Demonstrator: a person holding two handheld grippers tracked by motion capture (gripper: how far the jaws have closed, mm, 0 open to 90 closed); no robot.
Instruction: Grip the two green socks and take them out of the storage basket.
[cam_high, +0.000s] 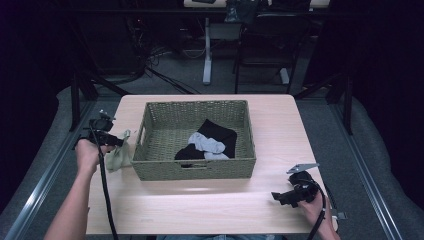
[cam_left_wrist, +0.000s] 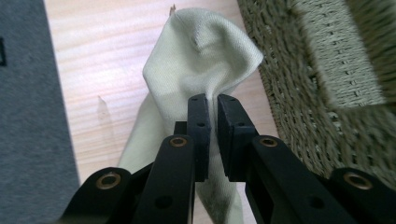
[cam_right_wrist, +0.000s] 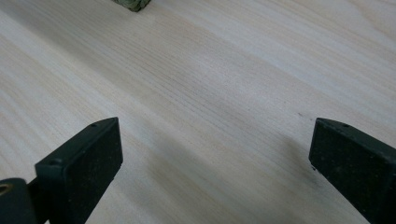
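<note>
One limp cream sock (cam_left_wrist: 196, 70), pinched.

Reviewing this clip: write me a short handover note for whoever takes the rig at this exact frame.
Left tongs: shut on the pale sock, held just outside the woven basket, at its left wall.
Right tongs: open, holding nothing, over bare table at the near right.
In the basket: a grey sock lying on black socks.
Done, apparently: those socks are in.
Left, probably: the pale sock goes in the basket.
</note>
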